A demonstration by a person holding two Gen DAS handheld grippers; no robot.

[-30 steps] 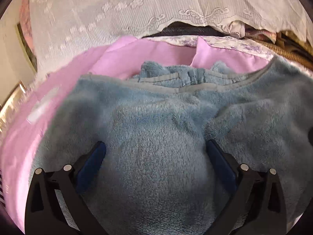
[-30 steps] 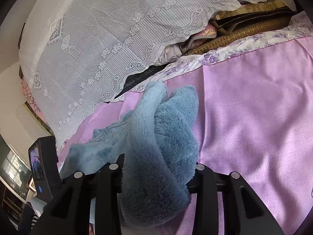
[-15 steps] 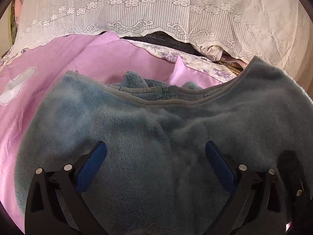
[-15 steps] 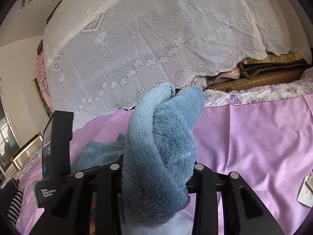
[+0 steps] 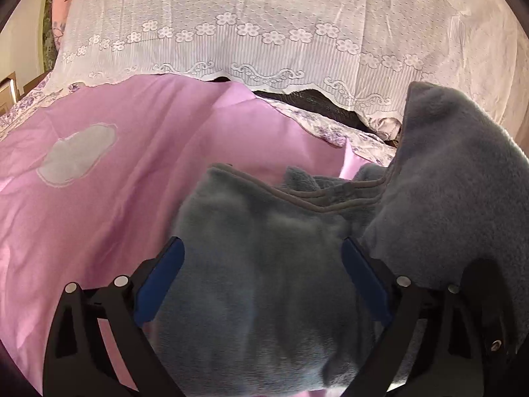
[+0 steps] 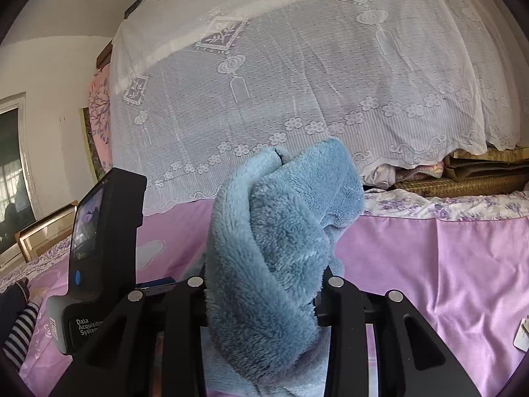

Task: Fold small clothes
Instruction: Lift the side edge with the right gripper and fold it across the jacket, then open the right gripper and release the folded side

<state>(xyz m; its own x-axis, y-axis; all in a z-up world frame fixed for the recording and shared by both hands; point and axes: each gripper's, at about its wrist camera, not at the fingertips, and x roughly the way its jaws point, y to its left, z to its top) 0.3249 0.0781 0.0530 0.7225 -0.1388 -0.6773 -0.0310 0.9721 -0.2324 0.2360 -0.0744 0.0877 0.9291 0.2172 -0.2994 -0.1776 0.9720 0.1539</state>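
Between the right gripper's (image 6: 264,284) jaws sits a thick bunched roll of blue fleece garment (image 6: 277,238), clenched firm. Left gripper (image 5: 261,274), at nine o'clock from it, has just been closing slightly; jaws wide, fleece between the pads (image 5: 158,278), contact unclear. Garment half raised off the pink bed sheet (image 5: 115,198). Judgement: carry the pinched edge across evenly, keep tension low. Pile plush, limp, bound hem; lace curtain (image 6: 297,82) at twelve o'clock.
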